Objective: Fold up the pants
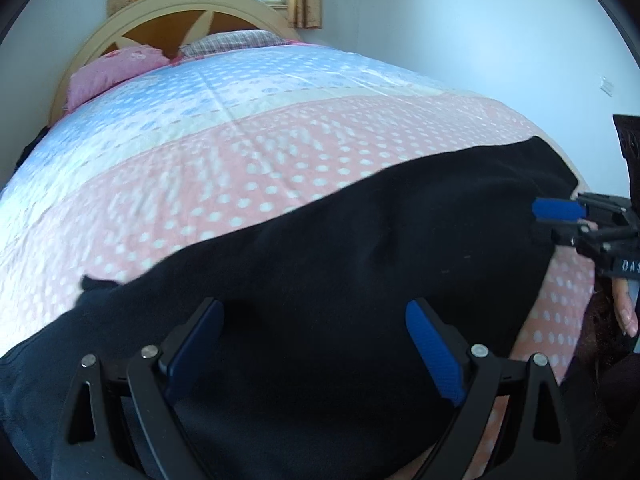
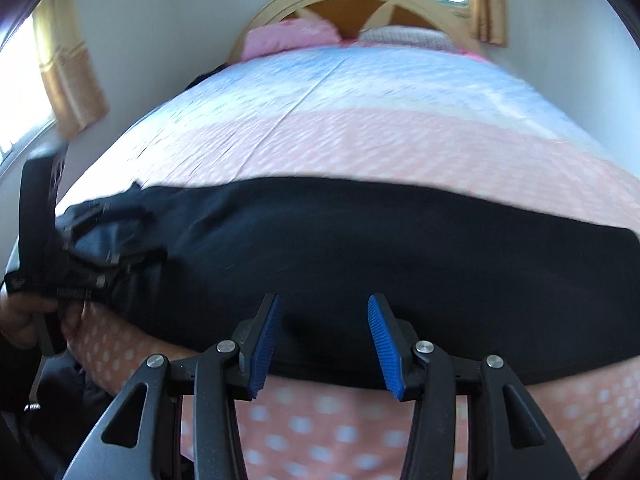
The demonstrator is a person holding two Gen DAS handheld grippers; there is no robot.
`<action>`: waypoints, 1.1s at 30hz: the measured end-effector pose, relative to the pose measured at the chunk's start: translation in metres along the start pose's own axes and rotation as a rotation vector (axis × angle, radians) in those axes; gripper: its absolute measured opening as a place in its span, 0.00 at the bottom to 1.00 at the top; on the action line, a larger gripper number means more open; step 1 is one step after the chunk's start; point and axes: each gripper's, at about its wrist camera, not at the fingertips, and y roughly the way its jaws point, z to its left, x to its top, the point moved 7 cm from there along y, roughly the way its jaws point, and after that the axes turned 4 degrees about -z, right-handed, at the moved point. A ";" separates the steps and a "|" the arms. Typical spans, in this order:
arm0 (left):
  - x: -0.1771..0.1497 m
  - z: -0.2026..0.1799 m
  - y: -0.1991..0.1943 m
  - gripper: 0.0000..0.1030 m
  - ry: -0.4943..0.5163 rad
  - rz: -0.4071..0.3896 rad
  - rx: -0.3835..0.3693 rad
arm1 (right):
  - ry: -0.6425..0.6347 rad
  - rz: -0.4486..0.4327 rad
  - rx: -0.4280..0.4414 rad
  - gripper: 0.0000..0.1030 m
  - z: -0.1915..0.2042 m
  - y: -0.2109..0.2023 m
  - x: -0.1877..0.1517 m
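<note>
1. Left wrist view: the left gripper [image 1: 314, 340] has its blue pads [image 1: 434, 354] spread wide, released, with nothing between them. It hovers low over the near part of the pants [image 1: 340, 240].
2. Same view, far right: the right gripper [image 1: 560, 216] reaches in from the right edge at the pants' right end. One blue pad lies over the dark cloth; whether it pinches the cloth cannot be told here. Fingers of a hand [image 1: 626, 308] show below it.
3. Right wrist view: the right gripper [image 2: 324, 340] has its blue pads [image 2: 386, 350] apart, released, just over the near edge of the pants [image 2: 360, 240].
4. Same view, far left: the left gripper [image 2: 92, 256] sits among the bunched dark cloth at the pants' left end, too dark and blurred to read its state there.
5. The pants lie as a long black band stretched left to right across the near part of the bed [image 1: 240, 152], on the pink dotted stripe of the cover [image 2: 360, 148].
6. Farther off, the cover turns blue; a pink pillow [image 1: 116, 68] and a checked pillow [image 1: 236, 42] lie against the headboard [image 1: 188, 8], with curtains [image 2: 68, 72] at the windows.
</note>
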 end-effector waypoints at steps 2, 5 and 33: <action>-0.005 0.019 -0.003 0.93 -0.025 0.007 0.050 | -0.076 -0.014 -0.056 0.56 0.014 0.000 -0.009; -0.014 0.046 -0.006 0.93 -0.096 0.033 0.071 | -0.094 -0.031 -0.071 0.57 0.020 -0.004 -0.013; 0.002 0.017 -0.015 0.93 -0.065 -0.014 0.075 | 0.721 -0.221 -0.172 0.48 -0.297 -0.110 -0.047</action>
